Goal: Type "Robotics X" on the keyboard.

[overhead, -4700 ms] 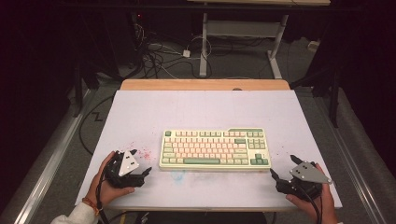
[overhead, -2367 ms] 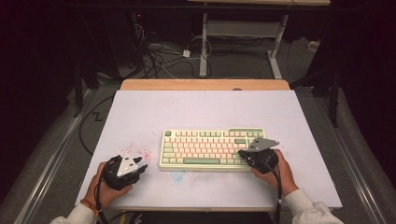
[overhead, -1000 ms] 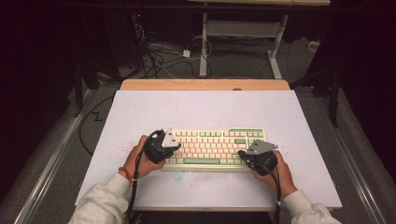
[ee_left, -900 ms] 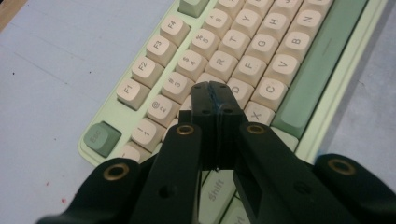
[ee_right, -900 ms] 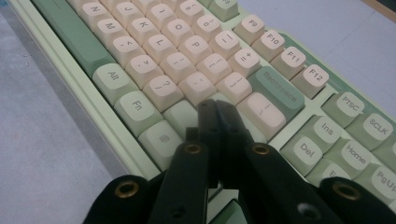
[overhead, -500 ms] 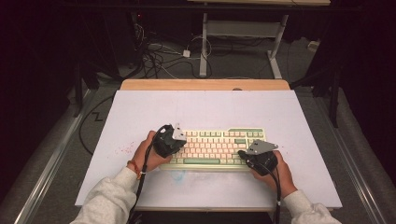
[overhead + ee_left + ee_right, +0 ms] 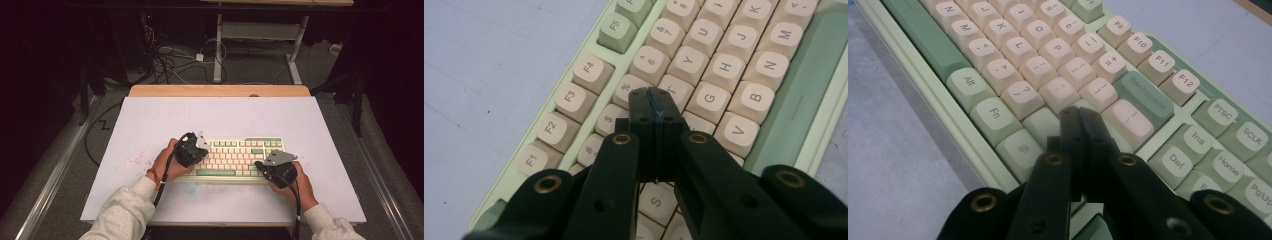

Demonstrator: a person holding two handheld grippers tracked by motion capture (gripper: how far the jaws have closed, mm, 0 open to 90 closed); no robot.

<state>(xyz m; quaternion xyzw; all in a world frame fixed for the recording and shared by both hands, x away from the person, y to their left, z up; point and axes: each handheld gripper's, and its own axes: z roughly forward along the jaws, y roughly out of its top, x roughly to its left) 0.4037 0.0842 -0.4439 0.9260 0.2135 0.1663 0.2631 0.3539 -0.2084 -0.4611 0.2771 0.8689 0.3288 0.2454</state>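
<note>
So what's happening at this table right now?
A person holds a hand-held gripper in each hand over a pale green keyboard with cream keycaps on the white table. The left hand-held gripper, jaws shut, points at the keys around R and T. The right hand-held gripper, also shut, sits over the keyboard's right end near Backspace.

The pale green and cream plastic keyboard has smooth, matt keycaps (lettering printed dark); the white bench looks matt, its far edge bare wood.
</note>
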